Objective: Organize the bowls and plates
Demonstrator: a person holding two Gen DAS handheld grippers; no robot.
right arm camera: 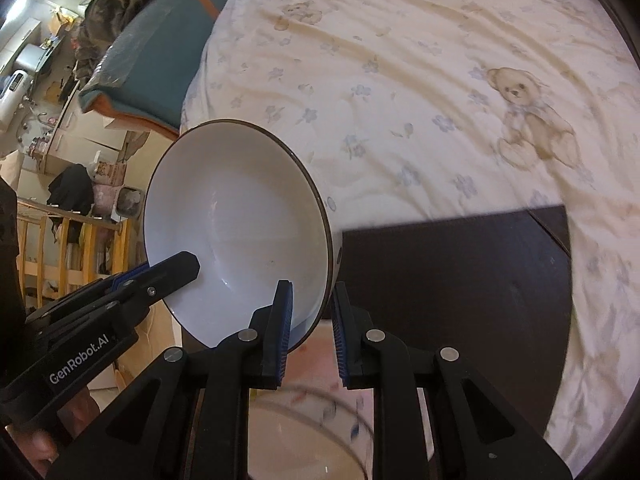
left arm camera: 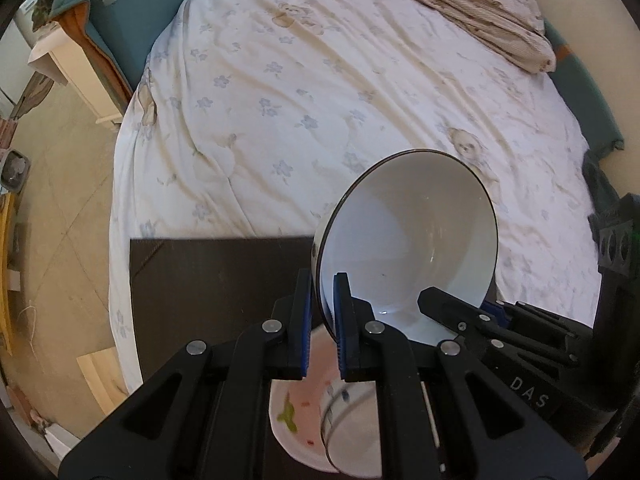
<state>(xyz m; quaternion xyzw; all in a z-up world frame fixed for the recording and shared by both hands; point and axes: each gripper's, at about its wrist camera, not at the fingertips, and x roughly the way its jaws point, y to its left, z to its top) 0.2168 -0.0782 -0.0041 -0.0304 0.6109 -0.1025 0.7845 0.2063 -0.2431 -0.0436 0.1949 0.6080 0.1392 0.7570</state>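
A white bowl with a dark rim (left arm camera: 412, 236) is held tilted above a dark board (left arm camera: 216, 280), its opening facing the cameras. My left gripper (left arm camera: 323, 328) is shut on its left rim. My right gripper (right arm camera: 310, 332) is shut on the bowl's (right arm camera: 236, 232) right rim. In the left wrist view the right gripper (left arm camera: 472, 314) reaches in from the right. In the right wrist view the left gripper (right arm camera: 160, 276) reaches in from the left. Below lies a white plate with coloured marks (left arm camera: 300, 412), with another dark-rimmed bowl (left arm camera: 356, 432) on it, also visible in the right wrist view (right arm camera: 304, 436).
The board lies on a bed with a cream floral teddy-bear quilt (left arm camera: 320, 100). A striped blanket (left arm camera: 472, 4) is bunched at the far end. A white bedside cabinet (left arm camera: 76, 68) and tiled floor (left arm camera: 60, 208) lie left. Wooden railing and clutter (right arm camera: 60, 236) show at left.
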